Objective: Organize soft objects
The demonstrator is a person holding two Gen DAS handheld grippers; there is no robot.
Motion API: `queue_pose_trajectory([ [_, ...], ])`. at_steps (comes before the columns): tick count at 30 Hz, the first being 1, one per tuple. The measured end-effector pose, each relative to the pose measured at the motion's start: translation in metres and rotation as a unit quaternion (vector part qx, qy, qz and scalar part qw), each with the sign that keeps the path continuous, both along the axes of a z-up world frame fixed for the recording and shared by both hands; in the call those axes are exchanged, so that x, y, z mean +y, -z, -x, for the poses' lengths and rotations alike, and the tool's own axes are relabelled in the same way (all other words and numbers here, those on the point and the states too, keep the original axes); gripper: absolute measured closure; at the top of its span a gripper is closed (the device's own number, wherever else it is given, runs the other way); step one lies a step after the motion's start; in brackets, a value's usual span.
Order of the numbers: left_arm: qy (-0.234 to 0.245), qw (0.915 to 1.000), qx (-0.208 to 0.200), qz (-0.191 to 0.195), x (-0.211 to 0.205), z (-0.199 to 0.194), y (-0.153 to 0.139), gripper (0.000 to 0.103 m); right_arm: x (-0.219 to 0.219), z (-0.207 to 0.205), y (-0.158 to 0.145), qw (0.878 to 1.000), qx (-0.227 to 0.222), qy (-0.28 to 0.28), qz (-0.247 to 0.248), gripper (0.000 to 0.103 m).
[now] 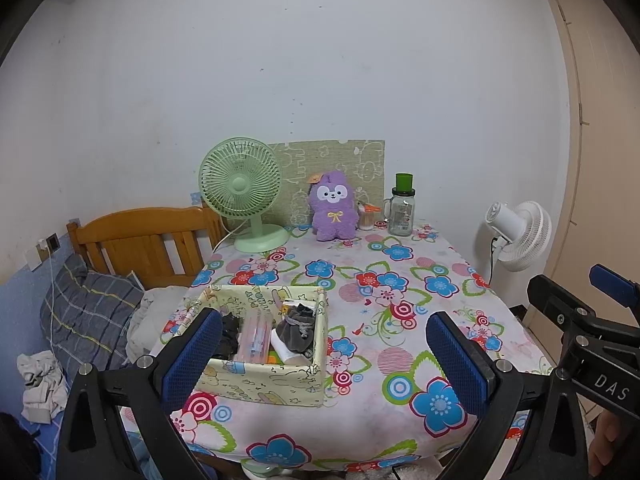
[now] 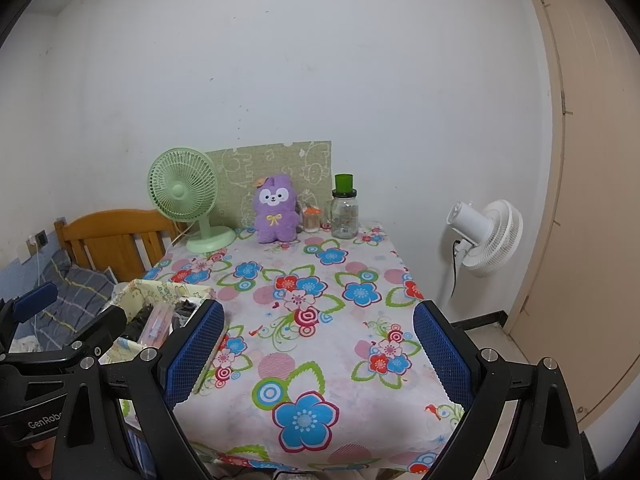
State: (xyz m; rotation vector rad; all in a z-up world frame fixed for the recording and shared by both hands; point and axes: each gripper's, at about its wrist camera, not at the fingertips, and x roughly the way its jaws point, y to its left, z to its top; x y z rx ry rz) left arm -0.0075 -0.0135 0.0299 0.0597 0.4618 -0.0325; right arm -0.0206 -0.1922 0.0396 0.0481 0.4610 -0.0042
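Observation:
A pale yellow fabric box (image 1: 256, 380) stands at the table's front left; it holds a grey drawstring pouch (image 1: 297, 330), dark cloth (image 1: 230, 334) and a clear pink case (image 1: 254, 334). It also shows in the right wrist view (image 2: 160, 292). A purple plush toy (image 1: 334, 210) sits upright at the back of the table (image 2: 276, 210). My left gripper (image 1: 324, 356) is open and empty above the table's front, its left finger in front of the box. My right gripper (image 2: 318, 350) is open and empty over the table's front, to the right of the box.
The flowered tablecloth (image 1: 380, 320) covers the table. At the back stand a green desk fan (image 1: 242, 196), a glass jar with green lid (image 1: 402, 210) and a small orange-topped holder (image 1: 367, 218). A white floor fan (image 1: 516, 236) is right; a wooden bed (image 1: 140, 240) is left.

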Motion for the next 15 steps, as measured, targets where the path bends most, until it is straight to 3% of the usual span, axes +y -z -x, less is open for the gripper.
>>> queue_pose_trajectory([
  [15,-0.003,1.0000,-0.002,-0.002,0.0049,0.0019,-0.0015,0.000,0.0016,0.0002,0.0015,1.000,0.001,-0.001,0.000,0.006],
])
